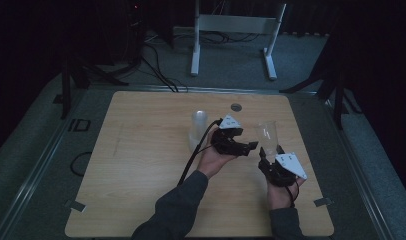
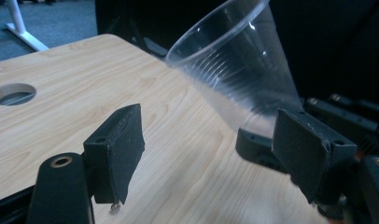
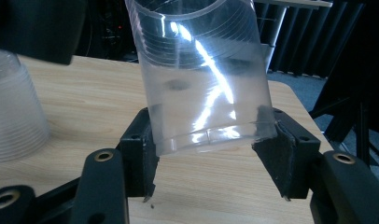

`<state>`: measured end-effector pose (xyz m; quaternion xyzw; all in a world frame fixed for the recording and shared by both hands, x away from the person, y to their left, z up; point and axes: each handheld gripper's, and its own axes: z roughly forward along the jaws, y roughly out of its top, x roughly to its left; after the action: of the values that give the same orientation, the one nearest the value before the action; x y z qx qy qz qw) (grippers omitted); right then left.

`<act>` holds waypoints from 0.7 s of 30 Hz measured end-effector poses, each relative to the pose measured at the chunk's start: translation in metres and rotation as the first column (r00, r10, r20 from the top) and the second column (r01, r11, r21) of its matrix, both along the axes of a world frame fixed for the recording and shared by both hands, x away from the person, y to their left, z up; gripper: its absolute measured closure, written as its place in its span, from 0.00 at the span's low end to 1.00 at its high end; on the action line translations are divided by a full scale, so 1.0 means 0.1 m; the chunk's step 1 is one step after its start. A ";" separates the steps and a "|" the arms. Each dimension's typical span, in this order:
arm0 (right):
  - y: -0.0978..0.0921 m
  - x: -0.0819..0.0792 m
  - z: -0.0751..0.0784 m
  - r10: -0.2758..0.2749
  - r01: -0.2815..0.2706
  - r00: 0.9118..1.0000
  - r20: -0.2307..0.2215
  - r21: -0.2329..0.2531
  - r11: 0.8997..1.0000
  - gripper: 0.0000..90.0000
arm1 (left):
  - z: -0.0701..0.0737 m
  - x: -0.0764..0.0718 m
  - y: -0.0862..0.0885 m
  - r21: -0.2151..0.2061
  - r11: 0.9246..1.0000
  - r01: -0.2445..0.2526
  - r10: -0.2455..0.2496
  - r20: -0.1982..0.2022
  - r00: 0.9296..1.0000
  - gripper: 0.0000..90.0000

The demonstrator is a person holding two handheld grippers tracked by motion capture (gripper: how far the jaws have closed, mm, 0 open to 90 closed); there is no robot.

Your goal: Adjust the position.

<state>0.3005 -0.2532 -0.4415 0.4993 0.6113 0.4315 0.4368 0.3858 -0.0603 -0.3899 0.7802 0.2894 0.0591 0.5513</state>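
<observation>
Two black pads of the right gripper pinch the base of a clear plastic cup, held upright with a slight tilt and lifted off the wooden table at the near right of the scene. In the right gripper view the jaws are closed in against the cup's bottom band, one on each side, and the thin wall looks undistorted there. The left gripper stands wide open and holds nothing; in its own view the cup leans across just beyond its jaws, mouth up and to the left. From the high view, the left gripper points right toward the cup, while the right gripper grips from below. Farther left on the table stands a stack of frosted ribbed cups, apart from both tools.

The cup looks very light, smooth and slippery, and its thin wall is likely to buckle or crack under a hard squeeze. The stiffest places to take hold are probably the base ring, where it is held now, and the rolled rim; the open middle of the wall would give most easily.
</observation>
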 end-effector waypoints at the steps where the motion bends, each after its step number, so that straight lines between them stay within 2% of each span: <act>1: 0.00 0.00 0.00 0.001 -0.001 1.000 0.000 0.000 1.000 0.47 | 0.00 0.01 -0.01 -0.010 1.000 -0.002 0.002 -0.007 1.000 0.28; 8: 0.01 0.00 0.00 0.001 -0.001 1.000 0.005 0.002 1.000 0.47 | -0.03 0.02 -0.07 -0.040 0.999 0.000 -0.001 -0.032 0.999 0.28; 9: 0.01 -0.01 0.01 0.001 -0.001 1.000 0.011 0.002 1.000 0.47 | -0.04 0.03 -0.09 -0.062 0.998 0.001 -0.004 -0.046 0.999 0.27; 12: 0.00 -0.01 0.01 0.000 0.000 1.000 0.013 0.007 1.000 0.47 | -0.03 0.04 -0.12 -0.082 0.997 0.003 -0.008 -0.061 0.998 0.27; 21: 0.02 -0.02 0.00 0.004 -0.004 1.000 0.021 0.006 1.000 0.47 | -0.03 0.06 -0.21 -0.112 0.994 0.009 -0.020 -0.095 0.995 0.27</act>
<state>0.2981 -0.2508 -0.4411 0.4945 0.6065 0.4395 0.4409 0.3920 -0.0812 -0.3924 0.7522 0.3129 0.0012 0.5799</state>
